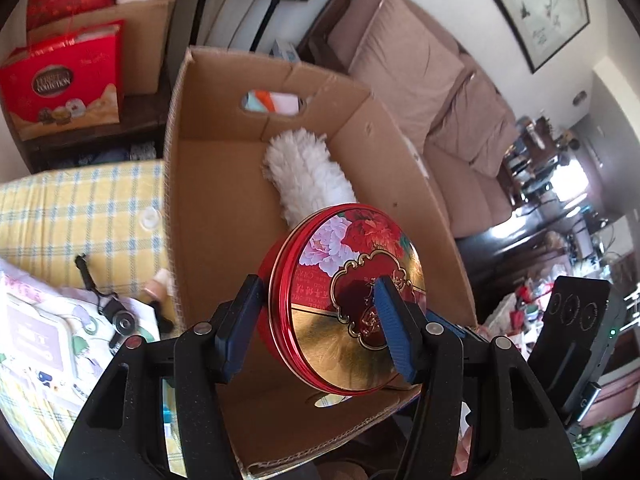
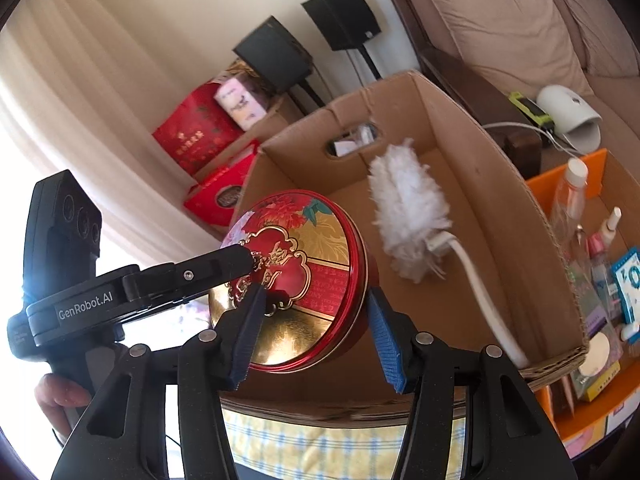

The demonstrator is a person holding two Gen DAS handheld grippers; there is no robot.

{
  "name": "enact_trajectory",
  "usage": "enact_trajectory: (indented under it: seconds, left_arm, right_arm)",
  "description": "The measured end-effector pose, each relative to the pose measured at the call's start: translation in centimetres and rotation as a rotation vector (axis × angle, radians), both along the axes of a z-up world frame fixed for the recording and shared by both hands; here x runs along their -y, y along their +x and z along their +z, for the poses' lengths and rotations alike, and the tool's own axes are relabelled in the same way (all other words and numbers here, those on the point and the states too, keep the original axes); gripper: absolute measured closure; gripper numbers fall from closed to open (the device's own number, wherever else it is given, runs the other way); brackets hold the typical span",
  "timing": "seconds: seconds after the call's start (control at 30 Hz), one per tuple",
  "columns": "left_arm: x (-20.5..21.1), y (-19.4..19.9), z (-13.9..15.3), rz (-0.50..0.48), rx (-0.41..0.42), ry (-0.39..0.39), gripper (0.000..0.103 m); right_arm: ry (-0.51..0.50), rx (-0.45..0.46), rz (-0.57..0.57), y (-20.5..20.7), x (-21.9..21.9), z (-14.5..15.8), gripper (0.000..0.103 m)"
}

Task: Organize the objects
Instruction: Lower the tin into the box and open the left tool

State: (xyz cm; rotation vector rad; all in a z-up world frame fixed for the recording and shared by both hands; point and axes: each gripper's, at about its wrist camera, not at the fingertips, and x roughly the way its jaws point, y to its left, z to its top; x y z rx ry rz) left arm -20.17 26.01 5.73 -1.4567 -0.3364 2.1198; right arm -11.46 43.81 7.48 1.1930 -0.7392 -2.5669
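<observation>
A round red and gold tin with a flower lid is held on edge over an open cardboard box. My left gripper is shut on the tin, one pad on its back and one on its lid. My right gripper is shut on the same tin from the other side. The left gripper's finger shows in the right wrist view, lying on the lid. A white fluffy duster lies inside the box, its white handle running toward the near wall.
A yellow checked cloth covers the surface left of the box, with a small bottle and black clips. An orange tray of bottles and packets sits right of the box. Red gift bags and a brown sofa stand behind.
</observation>
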Motion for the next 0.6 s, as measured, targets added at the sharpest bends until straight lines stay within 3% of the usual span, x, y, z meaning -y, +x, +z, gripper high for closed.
enact_trajectory:
  seconds: [0.17, 0.37, 0.5, 0.6]
  left_arm:
    - [0.2, -0.3, -2.0, -0.004, 0.064, -0.012, 0.052]
    - [-0.9, -0.1, -2.0, -0.049, 0.054, -0.129, 0.054]
    - [-2.1, 0.0, -2.0, -0.073, 0.041, -0.233, 0.045]
    - [-1.8, 0.6, -0.7, -0.047, -0.034, -0.26, 0.038]
  right_arm:
    - [0.068, 0.037, 0.026, -0.2, 0.1, -0.8, 0.056]
    - [0.227, 0.158, 0.116, -2.1, 1.9, -2.0, 0.059]
    - [0.29, 0.183, 0.132, -2.6, 2.7, -2.3, 0.059]
    - [0.321, 0.155, 0.115, -2.3, 2.8, -1.6, 0.055]
